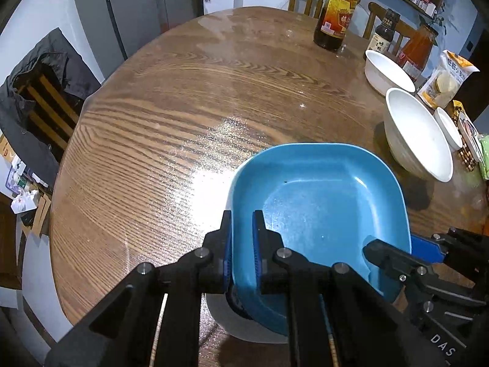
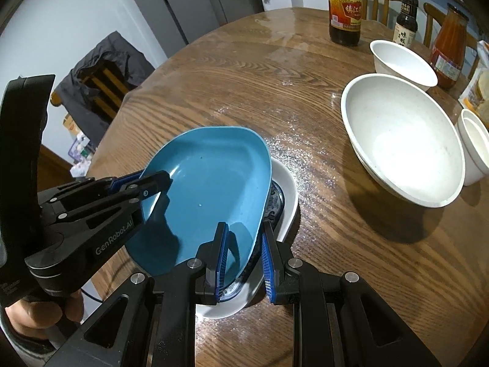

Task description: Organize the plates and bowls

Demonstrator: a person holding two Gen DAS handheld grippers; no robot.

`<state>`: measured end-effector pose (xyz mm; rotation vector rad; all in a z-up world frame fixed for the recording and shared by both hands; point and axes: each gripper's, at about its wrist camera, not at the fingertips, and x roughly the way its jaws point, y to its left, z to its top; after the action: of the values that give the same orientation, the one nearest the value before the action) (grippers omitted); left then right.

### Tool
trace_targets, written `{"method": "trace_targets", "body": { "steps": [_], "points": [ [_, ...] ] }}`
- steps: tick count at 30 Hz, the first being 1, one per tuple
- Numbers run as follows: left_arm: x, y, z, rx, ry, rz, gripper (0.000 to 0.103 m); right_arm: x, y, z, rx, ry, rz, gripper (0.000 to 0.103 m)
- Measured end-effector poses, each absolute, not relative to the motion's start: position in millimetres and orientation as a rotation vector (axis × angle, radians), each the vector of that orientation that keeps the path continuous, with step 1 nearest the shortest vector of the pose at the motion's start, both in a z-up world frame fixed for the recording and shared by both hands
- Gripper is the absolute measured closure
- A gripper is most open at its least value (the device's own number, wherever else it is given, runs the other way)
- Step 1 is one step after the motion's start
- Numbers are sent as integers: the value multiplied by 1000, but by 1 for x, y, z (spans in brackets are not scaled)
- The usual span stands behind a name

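Both your left gripper [image 1: 242, 246] and right gripper [image 2: 244, 257] clamp opposite rims of the blue square plate [image 1: 321, 208], tilted above the white plate [image 2: 287, 202].

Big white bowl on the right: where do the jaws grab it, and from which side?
Pinch the large white bowl at its near-left rim, one jaw inside and one outside, coming from above. It stands upright and open, too wide to span. The small bowl sits close on its right, and the second white bowl is behind.
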<state>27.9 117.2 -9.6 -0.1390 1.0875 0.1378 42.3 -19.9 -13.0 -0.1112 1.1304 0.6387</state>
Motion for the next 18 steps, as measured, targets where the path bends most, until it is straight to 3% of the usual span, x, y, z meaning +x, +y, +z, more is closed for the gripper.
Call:
{"method": "trace_targets", "body": {
  "steps": [18],
  "points": [
    [27, 114, -14, -113, 1103, 141, 91, 38, -17, -17, -161, 1122, 624, 80]
  ]
}}
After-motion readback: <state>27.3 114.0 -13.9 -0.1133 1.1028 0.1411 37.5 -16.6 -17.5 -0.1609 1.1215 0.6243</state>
